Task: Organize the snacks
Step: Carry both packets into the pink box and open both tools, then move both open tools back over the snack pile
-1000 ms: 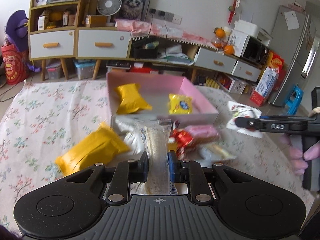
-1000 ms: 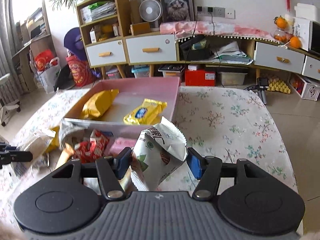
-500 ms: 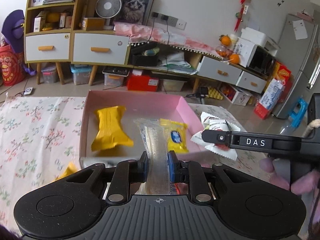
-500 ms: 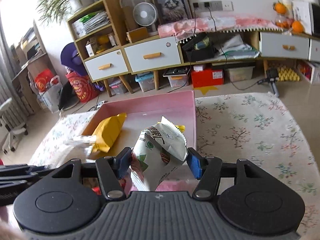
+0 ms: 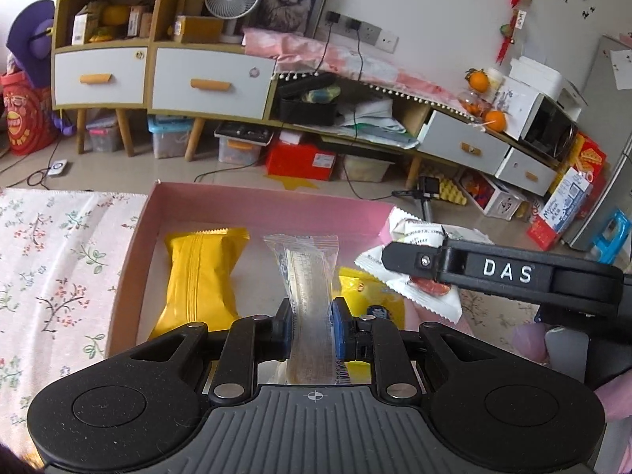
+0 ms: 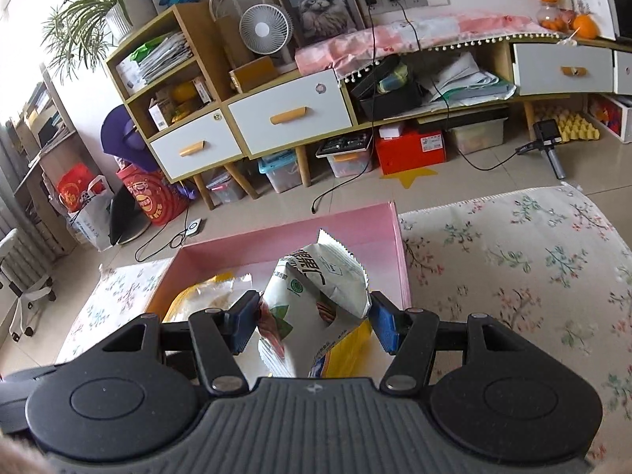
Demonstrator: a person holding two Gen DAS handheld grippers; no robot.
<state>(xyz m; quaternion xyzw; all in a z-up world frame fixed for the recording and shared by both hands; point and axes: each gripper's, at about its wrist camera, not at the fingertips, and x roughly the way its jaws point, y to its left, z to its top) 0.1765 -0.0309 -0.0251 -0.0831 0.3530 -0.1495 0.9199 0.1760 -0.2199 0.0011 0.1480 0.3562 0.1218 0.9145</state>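
My left gripper [image 5: 310,330] is shut on a long clear-wrapped snack bar [image 5: 306,276], which hangs over the pink box [image 5: 252,203]. Inside the box lie a large yellow packet [image 5: 201,272] and a small yellow packet [image 5: 363,296], partly hidden behind my fingers. My right gripper [image 6: 316,326] is shut on a white snack bag [image 6: 316,296] with green and red print. It holds the bag above the box's right side [image 6: 401,252]. In the left wrist view the same white bag [image 5: 410,272] shows under the right gripper's black arm [image 5: 501,270] at the box's right corner.
The box sits on a floral cloth [image 6: 513,260] that covers the table. Beyond the table's far edge is bare floor, with a cabinet of white drawers [image 5: 158,75] and storage bins behind. A person's hand [image 5: 533,341] holds the right gripper's handle.
Both grippers have moved forward from the loose snack pile to above the pink box, each carrying its snack. The pile in front of the box has dropped out of view.
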